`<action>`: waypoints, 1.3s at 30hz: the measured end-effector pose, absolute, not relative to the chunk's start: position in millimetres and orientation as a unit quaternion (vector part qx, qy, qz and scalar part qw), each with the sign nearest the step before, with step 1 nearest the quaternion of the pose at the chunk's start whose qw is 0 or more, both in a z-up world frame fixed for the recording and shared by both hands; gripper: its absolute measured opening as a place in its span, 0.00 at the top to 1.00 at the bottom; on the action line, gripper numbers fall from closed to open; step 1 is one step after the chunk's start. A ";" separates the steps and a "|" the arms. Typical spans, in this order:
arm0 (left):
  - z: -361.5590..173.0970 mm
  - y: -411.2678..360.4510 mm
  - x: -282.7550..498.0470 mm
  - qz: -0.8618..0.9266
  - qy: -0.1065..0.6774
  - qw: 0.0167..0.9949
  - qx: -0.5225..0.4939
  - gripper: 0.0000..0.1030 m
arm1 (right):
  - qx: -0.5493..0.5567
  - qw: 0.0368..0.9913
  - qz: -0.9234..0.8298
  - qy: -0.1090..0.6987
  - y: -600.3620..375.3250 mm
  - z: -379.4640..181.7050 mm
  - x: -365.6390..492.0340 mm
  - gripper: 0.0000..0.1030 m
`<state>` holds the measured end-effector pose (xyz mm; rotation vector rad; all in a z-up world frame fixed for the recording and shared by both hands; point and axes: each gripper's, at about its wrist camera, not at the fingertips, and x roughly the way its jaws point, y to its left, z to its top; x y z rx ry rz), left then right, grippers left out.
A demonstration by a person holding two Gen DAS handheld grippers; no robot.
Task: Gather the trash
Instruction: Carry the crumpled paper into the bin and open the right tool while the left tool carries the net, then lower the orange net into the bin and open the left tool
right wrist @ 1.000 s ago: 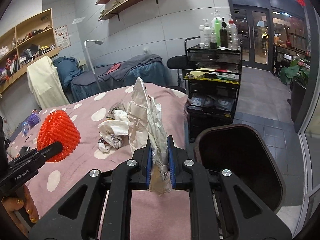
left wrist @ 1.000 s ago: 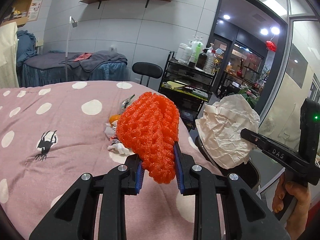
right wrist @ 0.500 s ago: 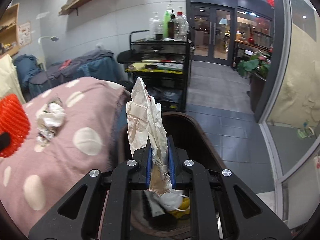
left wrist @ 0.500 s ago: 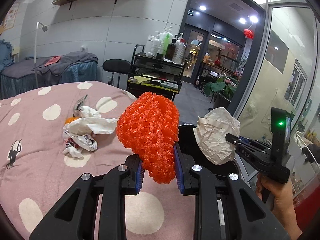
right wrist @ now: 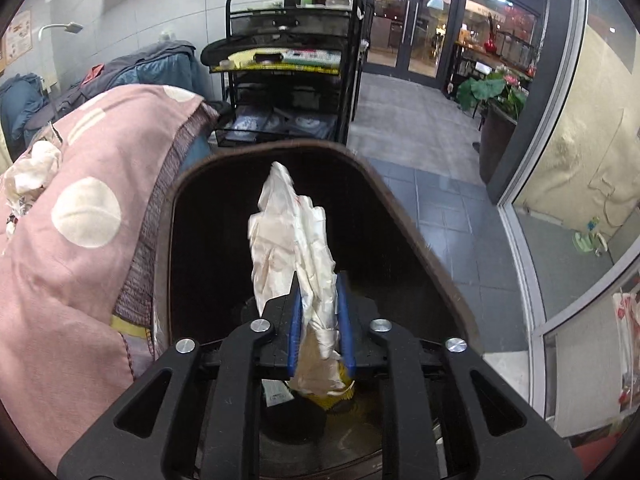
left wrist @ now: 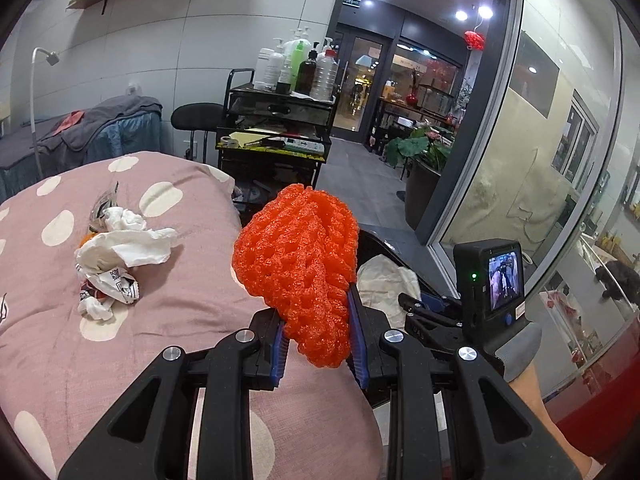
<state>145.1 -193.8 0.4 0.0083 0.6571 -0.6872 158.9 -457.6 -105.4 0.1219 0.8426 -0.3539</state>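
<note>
My left gripper (left wrist: 318, 340) is shut on an orange foam net (left wrist: 298, 264) and holds it above the bed's edge. My right gripper (right wrist: 318, 320) is shut on a crumpled white paper wrapper (right wrist: 290, 240) and holds it inside the mouth of the dark brown trash bin (right wrist: 400, 216). The wrapper (left wrist: 384, 280) and the right gripper (left wrist: 412, 306) also show in the left wrist view, low over the bin. A pile of crumpled white paper and wrappers (left wrist: 116, 256) lies on the pink polka-dot bed cover (left wrist: 160, 320).
The bin stands on the floor against the bed's side (right wrist: 80, 240) and holds some trash at its bottom (right wrist: 332, 396). A black trolley (left wrist: 276, 132) with bottles stands behind it. A glass wall (left wrist: 520, 160) runs along the right.
My right gripper has carried the paper wrapper from above the bed down into the bin's mouth. My left gripper has swung right toward the bin with the foam net.
</note>
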 end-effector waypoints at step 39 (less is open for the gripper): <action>-53.7 -313.6 182.9 -0.387 0.415 0.817 0.105 0.48 | 0.146 0.899 -0.243 0.333 -492.9 -55.4 68.5 0.15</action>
